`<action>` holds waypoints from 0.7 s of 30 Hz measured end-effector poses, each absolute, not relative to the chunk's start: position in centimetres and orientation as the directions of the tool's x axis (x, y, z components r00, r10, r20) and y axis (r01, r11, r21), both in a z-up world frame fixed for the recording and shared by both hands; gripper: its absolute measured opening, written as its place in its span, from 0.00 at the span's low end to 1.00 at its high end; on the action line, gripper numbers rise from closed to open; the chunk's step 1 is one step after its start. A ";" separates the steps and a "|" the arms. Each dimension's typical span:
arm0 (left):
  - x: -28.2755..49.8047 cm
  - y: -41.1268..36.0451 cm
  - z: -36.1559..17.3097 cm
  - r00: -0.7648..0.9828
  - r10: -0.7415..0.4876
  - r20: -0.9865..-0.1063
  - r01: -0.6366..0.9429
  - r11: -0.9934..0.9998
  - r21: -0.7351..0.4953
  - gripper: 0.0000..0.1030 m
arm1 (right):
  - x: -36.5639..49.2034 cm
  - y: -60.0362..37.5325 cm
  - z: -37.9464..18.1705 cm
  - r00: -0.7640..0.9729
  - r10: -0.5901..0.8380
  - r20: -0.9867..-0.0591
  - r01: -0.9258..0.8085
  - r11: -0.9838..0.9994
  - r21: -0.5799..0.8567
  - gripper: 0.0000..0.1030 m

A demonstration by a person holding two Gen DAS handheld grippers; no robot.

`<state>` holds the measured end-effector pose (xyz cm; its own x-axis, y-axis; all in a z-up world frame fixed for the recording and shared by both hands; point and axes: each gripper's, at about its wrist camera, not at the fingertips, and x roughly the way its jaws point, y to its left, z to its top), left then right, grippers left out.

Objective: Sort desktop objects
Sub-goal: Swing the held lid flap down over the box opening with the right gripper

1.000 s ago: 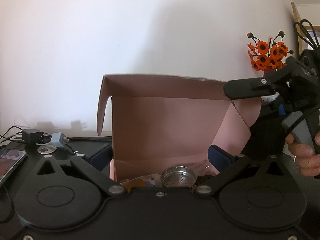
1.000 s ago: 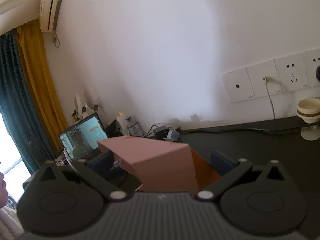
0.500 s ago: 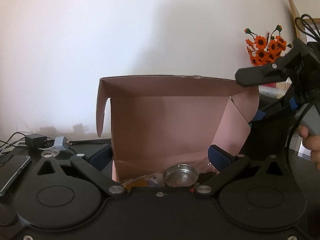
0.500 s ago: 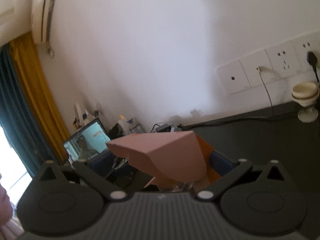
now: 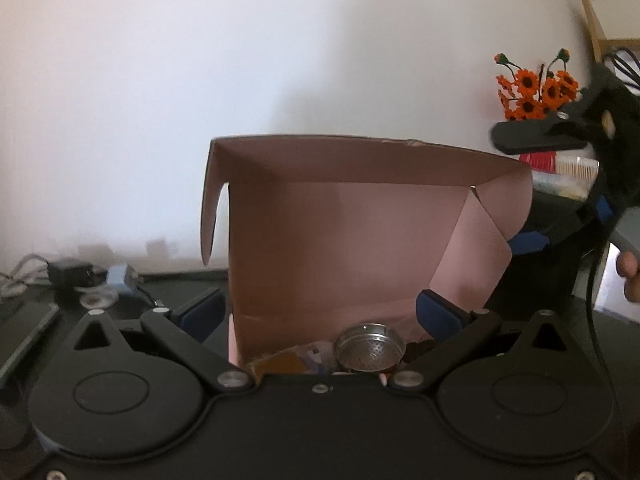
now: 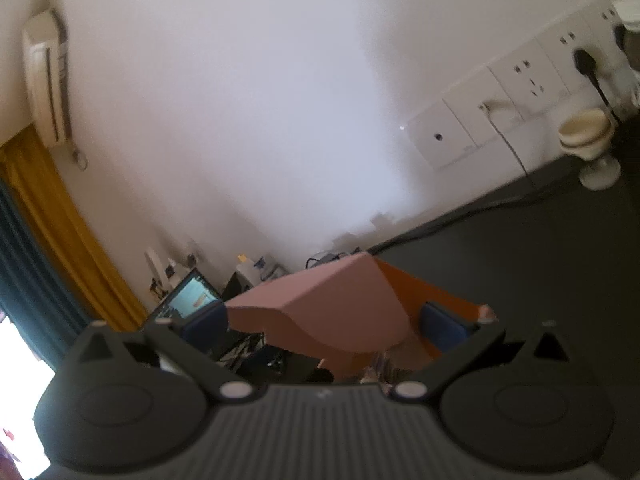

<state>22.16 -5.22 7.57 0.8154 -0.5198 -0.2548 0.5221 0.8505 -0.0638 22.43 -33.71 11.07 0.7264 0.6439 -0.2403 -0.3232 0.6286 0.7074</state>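
Box (image 5: 344, 236): pink cardboard, lid flap raised, standing on the dark desk (image 6: 552, 264); fills the centre of the left wrist view, open side facing the camera; seen from the right wrist view (image 6: 340, 304) as a pink flap with an orange outer wall at 3 o'clock of it.
Strainer (image 5: 369, 352): small round metal cup with a perforated bottom, lying inside the box at 6 o'clock, among a few blurred flat items too small to name.
Left gripper (image 5: 320, 316): spread wide, blue pads on either side of the box front, one outside the left wall, one at the right; holding nothing.
Right gripper (image 6: 324, 324): spread wide, pink flap between the blue pads, contact not clear; also visible at 3 o'clock of the left wrist view (image 5: 560, 184), blurred, just beside the box's right flap.
Hand (image 5: 630, 272): fingers on the right gripper's handle, at the 3 o'clock edge.
Orange flowers (image 5: 536, 92): at 2 o'clock, behind the right gripper.
Charger and cables (image 5: 72, 272): at 9 o'clock on the desk, by the wall.
Laptop (image 6: 190, 300): screen lit, at 8 o'clock of the box.
Wall sockets (image 6: 520, 92): at 2 o'clock, one plug in.
Cream cup on a stand (image 6: 588, 144): at 3 o'clock, below the sockets.
Air conditioner (image 6: 46, 80): at 10 o'clock, above a yellow curtain (image 6: 60, 232).
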 end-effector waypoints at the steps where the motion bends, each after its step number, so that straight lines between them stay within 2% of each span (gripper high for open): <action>1: 22.2 -5.2 7.6 0.810 -0.528 -0.253 0.528 0.846 -0.074 1.00 | 22.3 -33.7 11.0 0.726 0.646 -0.236 -0.322 0.623 0.713 0.99; 21: 21.9 -5.0 7.7 0.844 -0.488 -0.222 0.490 0.870 -0.049 1.00 | 22.1 -30.7 11.7 0.737 0.635 -0.234 -0.321 0.633 0.705 0.99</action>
<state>21.90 -4.98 7.75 0.8442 -0.4876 -0.2224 0.4898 0.8705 -0.0494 22.08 -30.69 11.68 0.7366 0.6346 -0.2338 -0.3214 0.6326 0.7046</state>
